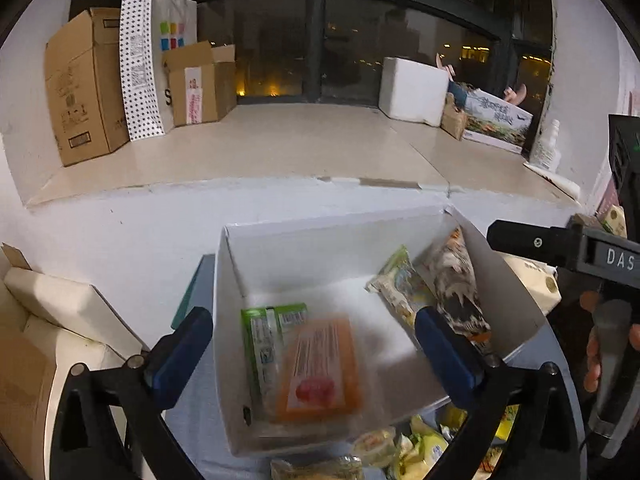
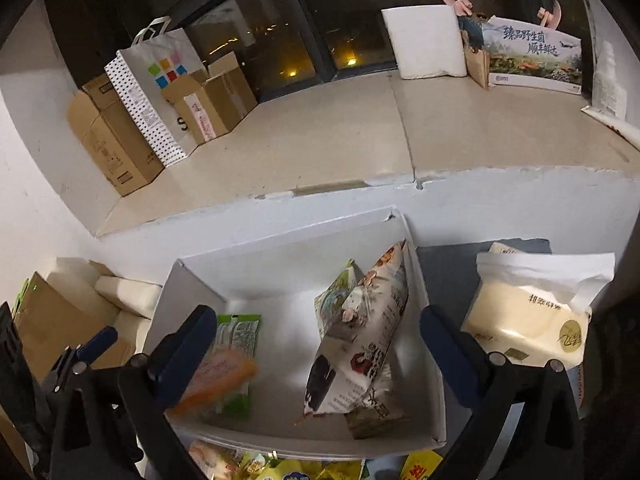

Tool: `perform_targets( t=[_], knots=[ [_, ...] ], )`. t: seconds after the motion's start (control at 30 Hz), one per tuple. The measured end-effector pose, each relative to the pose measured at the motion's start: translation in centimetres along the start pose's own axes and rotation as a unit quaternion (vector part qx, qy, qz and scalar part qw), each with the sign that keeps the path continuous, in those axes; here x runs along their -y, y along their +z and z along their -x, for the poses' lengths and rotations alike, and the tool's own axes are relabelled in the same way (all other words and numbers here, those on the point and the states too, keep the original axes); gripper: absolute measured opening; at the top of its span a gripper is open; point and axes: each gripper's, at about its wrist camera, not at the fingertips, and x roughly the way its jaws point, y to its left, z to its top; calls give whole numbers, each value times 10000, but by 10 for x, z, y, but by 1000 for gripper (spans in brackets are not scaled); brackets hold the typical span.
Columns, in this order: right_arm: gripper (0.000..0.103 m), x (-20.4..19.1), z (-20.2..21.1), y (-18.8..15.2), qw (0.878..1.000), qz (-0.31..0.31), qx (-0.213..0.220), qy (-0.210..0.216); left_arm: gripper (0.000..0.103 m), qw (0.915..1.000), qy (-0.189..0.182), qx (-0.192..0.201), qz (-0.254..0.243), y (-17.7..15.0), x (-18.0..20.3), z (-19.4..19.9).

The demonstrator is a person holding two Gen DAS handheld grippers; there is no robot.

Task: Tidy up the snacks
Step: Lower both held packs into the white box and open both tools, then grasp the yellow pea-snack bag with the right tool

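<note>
A white open box (image 1: 236, 280) (image 2: 424, 280) stands on the table against the wall. In it lie an orange packet (image 1: 320, 368) (image 2: 220, 376), blurred, on a green packet (image 1: 264, 328) (image 2: 238, 332) at the left. A brown-and-white snack bag (image 1: 456, 284) (image 2: 360, 344) and a small yellow-green packet (image 1: 400, 284) (image 2: 338, 292) lean at the right. My left gripper (image 1: 314, 344) is open above the box, empty. My right gripper (image 2: 316, 340) is open above the box, empty. Loose yellow snacks (image 1: 420, 444) (image 2: 304, 470) lie in front of the box.
A cream tissue pack (image 2: 528, 320) (image 1: 536, 284) sits right of the box. Cardboard boxes (image 1: 24, 352) (image 2: 56, 320) stand at the left. The window ledge (image 1: 280, 140) behind holds cartons, a paper bag (image 1: 156, 56) and a white foam box (image 1: 412, 88).
</note>
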Motion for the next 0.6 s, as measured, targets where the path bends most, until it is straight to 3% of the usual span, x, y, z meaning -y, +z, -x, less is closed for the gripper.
perform_targets(
  t=[0.33,0.6],
  knots=[
    [103,5,53,-38,9988,192,393,237,103,9986,-410,22,-319,-39,11,51],
    [103,22,113,-125,9974,273,562,346,103,9965,-697,236,-393,-102,17,113]
  ],
)
